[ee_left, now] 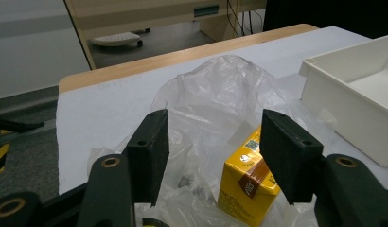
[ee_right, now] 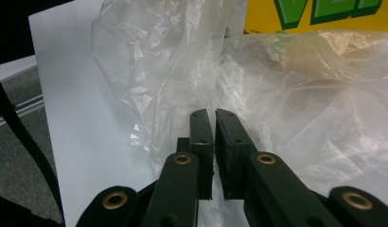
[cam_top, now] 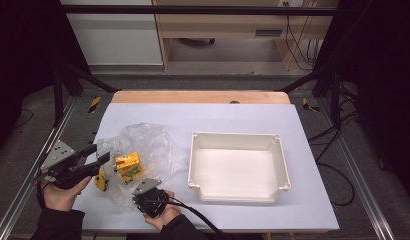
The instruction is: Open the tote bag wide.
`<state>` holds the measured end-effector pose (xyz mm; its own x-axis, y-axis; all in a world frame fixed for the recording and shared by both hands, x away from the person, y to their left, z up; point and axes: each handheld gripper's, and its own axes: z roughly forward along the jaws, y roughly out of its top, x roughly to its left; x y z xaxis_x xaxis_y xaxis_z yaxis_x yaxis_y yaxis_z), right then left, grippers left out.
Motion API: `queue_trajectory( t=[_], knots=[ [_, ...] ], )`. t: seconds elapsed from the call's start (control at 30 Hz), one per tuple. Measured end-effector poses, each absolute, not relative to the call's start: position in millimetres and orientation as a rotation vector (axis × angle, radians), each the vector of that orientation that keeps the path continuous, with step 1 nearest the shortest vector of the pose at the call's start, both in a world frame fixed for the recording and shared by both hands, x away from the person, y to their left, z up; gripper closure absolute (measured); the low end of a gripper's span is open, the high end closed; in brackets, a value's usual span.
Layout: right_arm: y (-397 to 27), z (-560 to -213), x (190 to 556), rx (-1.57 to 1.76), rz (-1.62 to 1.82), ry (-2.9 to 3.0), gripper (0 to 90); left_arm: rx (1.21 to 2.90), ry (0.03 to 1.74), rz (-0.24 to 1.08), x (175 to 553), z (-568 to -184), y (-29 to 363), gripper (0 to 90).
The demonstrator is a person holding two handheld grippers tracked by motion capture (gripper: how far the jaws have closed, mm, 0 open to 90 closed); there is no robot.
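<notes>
The counter (cam_top: 303, 200), covered by a pale sheet, carried a white tray (cam_top: 281, 165) on its right half, which stood empty and well apart from the work. On the left half lay a crumpled clear plastic bag (cam_top: 148, 142), and inside it sat a yellow box (cam_top: 129, 165) with green lettering, near the person's edge of the counter.

The step in hand looked like getting the box out of the bag. The right hand-held gripper (ee_right: 214, 116) was clenched on a fold of the bag's film at its near edge, the jaws almost meeting with the plastic pinched between them. In the high view that same gripper (cam_top: 143, 192) sat just below the box, pinning the bag down. The left hand-held gripper (ee_left: 213, 142) was released, its jaws spread wide and levelled at the bag from the left, with the box (ee_left: 246, 187) just ahead of the right jaw and behind film.

The next move probably called for the left gripper to find the bag's opening, or to close on the box through the plastic, while the right one held the film taut. The slack film could slip or bunch between the jaws.
</notes>
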<state>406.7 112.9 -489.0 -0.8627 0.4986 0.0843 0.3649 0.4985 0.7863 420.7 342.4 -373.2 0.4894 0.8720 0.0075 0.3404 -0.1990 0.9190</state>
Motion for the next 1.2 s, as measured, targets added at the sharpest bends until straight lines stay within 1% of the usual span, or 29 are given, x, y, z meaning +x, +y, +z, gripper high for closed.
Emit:
queue_trajectory(
  t=[0.1,0.23,0.5,0.7,0.8,0.93,1.2],
  knots=[
    [114.1,-489.2,406.1,0.749,1.298,2.583,84.9,1.765,1.027,0.686,420.7,-373.5,343.2,42.8],
    [111.8,-485.1,404.7,0.747,1.351,2.565,77.1,1.764,1.025,0.685,420.5,-372.4,344.1,42.5],
    [96.3,-462.9,405.4,0.754,1.476,2.461,58.7,1.758,1.016,0.684,419.9,-370.6,342.8,42.0],
    [81.3,-444.9,406.2,0.744,1.555,2.376,49.5,1.764,0.998,0.679,419.6,-369.2,341.2,41.4],
    [71.8,-436.3,407.9,0.758,1.578,2.338,46.7,1.77,0.992,0.675,419.8,-369.6,340.6,40.8],
    [55.6,-426.4,410.9,0.775,1.587,2.288,45.9,1.782,0.985,0.667,420.6,-370.8,339.5,40.3],
    [12.2,-407.1,420.3,0.861,1.564,2.187,37.2,1.846,0.94,0.641,424.2,-376.6,329.6,35.8]
  ],
)
